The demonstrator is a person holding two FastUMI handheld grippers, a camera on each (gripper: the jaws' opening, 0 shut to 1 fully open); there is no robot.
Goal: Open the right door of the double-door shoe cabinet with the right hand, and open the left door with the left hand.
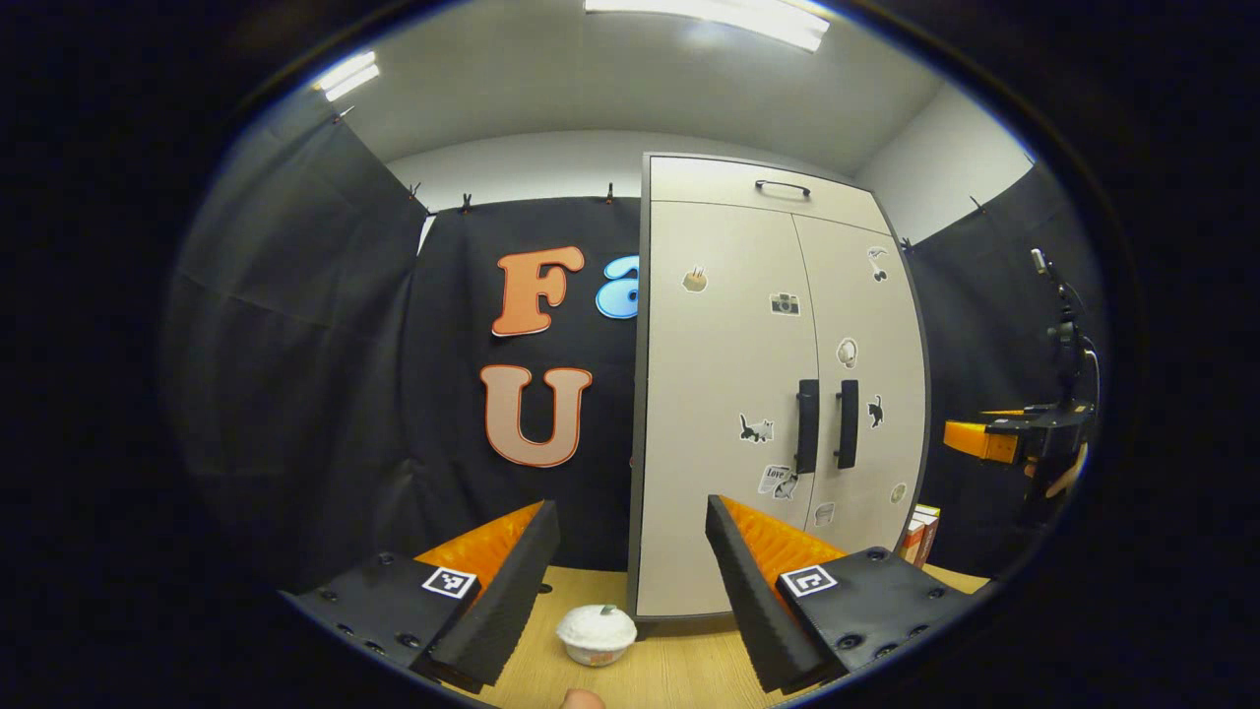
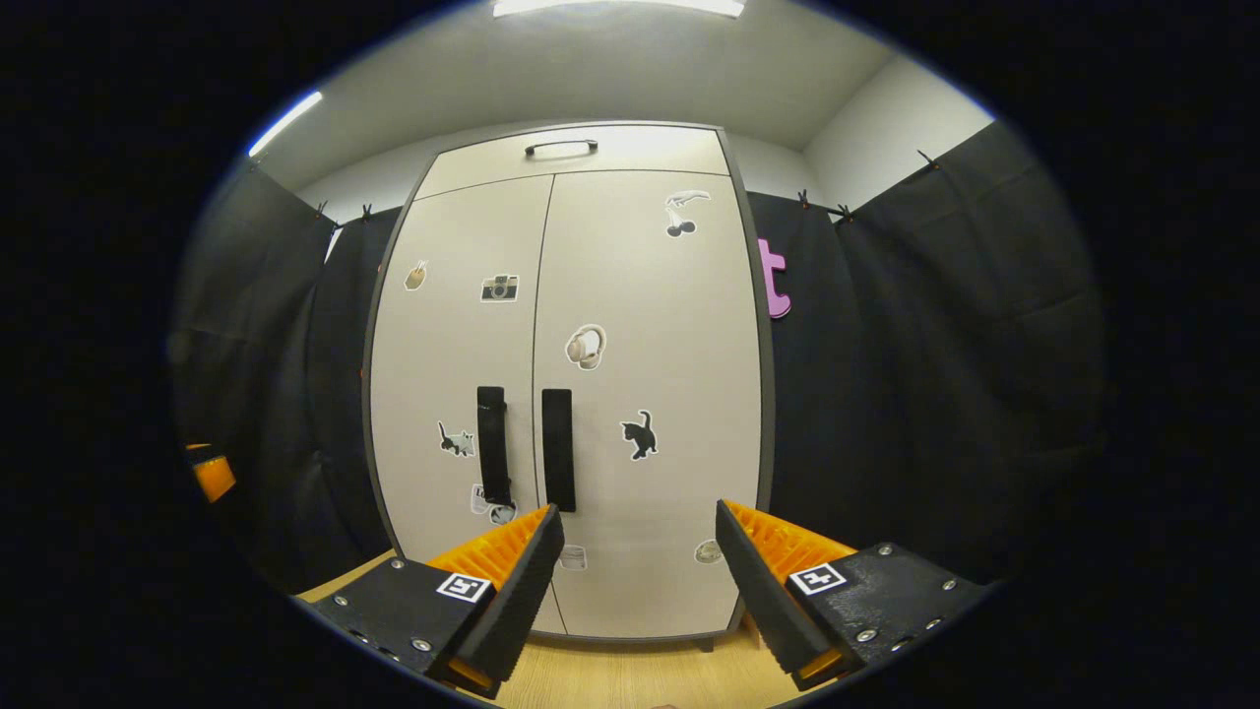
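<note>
The pale shoe cabinet [image 2: 591, 295] stands upright with both doors closed, stickers scattered on them. Its right door handle [image 2: 557, 448] and left door handle [image 2: 492, 443] are dark vertical bars side by side at the centre seam. My right gripper [image 2: 635, 551] is open and faces the right door from a short distance, with nothing between its fingers. In the left gripper view the cabinet [image 1: 728, 394] is seen at an angle, with the left door handle [image 1: 807, 425] beside the right door handle [image 1: 847, 423]. My left gripper [image 1: 630, 556] is open, apart from the cabinet. The right gripper [image 1: 1014, 438] appears far right.
A small white lidded bowl [image 1: 597, 632] sits on the wooden floor [image 1: 679, 679] in front of the cabinet's left corner. Some boxes [image 1: 920, 532] lean by the cabinet's right side. A drawer handle [image 2: 561, 148] tops the cabinet. Black cloth walls surround the booth.
</note>
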